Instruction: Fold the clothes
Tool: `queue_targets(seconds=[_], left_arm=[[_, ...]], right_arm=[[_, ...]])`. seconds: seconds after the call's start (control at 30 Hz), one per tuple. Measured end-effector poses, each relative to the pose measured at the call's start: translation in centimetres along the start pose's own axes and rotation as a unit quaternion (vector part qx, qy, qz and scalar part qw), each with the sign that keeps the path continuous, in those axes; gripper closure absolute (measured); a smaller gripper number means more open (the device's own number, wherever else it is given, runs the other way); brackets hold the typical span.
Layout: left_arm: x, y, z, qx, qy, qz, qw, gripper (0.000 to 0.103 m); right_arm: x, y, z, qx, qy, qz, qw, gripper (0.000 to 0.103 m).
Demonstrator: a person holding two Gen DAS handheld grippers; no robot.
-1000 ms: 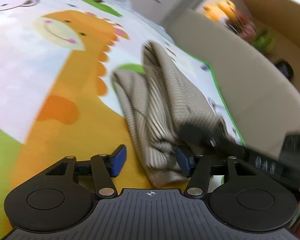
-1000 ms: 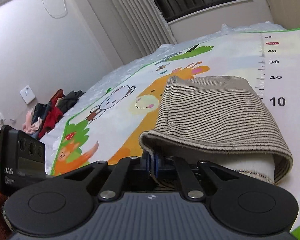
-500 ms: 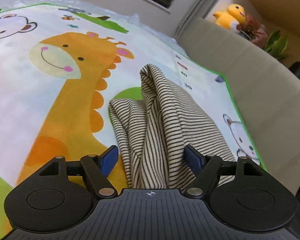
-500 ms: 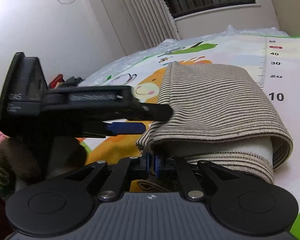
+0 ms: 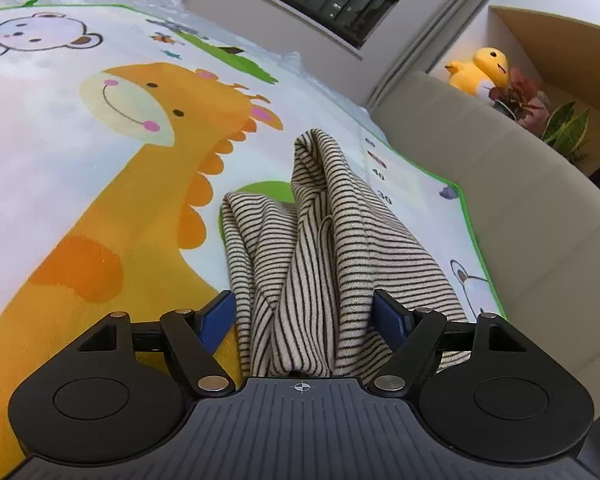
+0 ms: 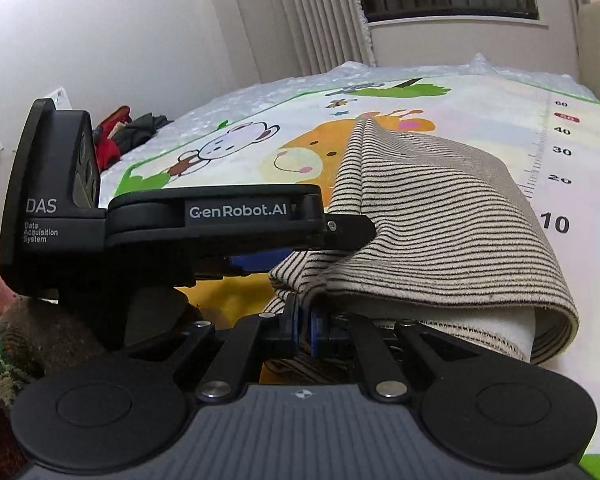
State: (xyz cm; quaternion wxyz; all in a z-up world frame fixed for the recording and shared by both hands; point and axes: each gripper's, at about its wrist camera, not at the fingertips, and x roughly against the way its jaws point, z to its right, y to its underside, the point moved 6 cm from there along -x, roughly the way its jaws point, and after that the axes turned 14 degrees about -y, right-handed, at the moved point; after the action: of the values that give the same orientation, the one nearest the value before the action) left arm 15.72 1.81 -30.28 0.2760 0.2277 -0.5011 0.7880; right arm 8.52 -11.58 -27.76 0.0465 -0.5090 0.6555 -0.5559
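Observation:
A beige garment with thin dark stripes [image 5: 332, 248] lies partly folded on the giraffe play mat [image 5: 100, 200]. My left gripper [image 5: 305, 316] is open, its blue pads on either side of a raised bunch of the cloth. In the right wrist view the same garment [image 6: 440, 224] is doubled over, and my right gripper [image 6: 303, 324] is shut on its near edge. The left gripper's black body [image 6: 172, 224] reaches in from the left, its tip at the cloth's fold.
A beige padded headboard [image 5: 520, 200] runs along the mat's right side, with a yellow plush duck [image 5: 480, 72] and plants on the ledge behind. A pile of dark and red clothes [image 6: 128, 132] lies at the mat's far left.
My left gripper has moved in from the side onto the garment, so the cloth now stands between its open pads. The right gripper stays shut on the edge, lifted slightly.

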Motion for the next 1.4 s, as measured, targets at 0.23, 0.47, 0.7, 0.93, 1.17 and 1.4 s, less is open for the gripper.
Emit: queue_targets(seconds=[0.23,0.47,0.7,0.93,1.17,1.4], left_arm=[[0.3,0.3,-0.3,-0.006,0.004,0.002,1.0000,0.021],[0.7,-0.3,-0.2,-0.033,-0.003,-0.004,0.9994,0.019],[0.8,-0.2,0.2,-0.050,-0.018,-0.004,0.9986,0.017],[0.5,0.4,0.1,-0.051,-0.016,-0.012,0.9985,0.011],[0.6,0.6,0.1,-0.046,-0.016,-0.012,0.9987,0.011],[0.7,0.7,0.1,-0.043,-0.017,-0.011,0.9989,0.011]], right_arm=[[0.2,0.1,-0.2,-0.002,0.008,-0.001,1.000,0.098],[4.2,-1.5,-0.5,0.033,0.025,0.029,0.999,0.064],[8.1,-2.4,4.4,0.018,0.131,0.105,0.986,0.034],[6.7,2.3,11.3,-0.109,0.113,0.127,0.979,0.011],[6.4,2.5,11.4,-0.125,0.096,0.138,0.978,0.009],[6.6,2.9,11.5,-0.127,0.091,0.142,0.977,0.009]])
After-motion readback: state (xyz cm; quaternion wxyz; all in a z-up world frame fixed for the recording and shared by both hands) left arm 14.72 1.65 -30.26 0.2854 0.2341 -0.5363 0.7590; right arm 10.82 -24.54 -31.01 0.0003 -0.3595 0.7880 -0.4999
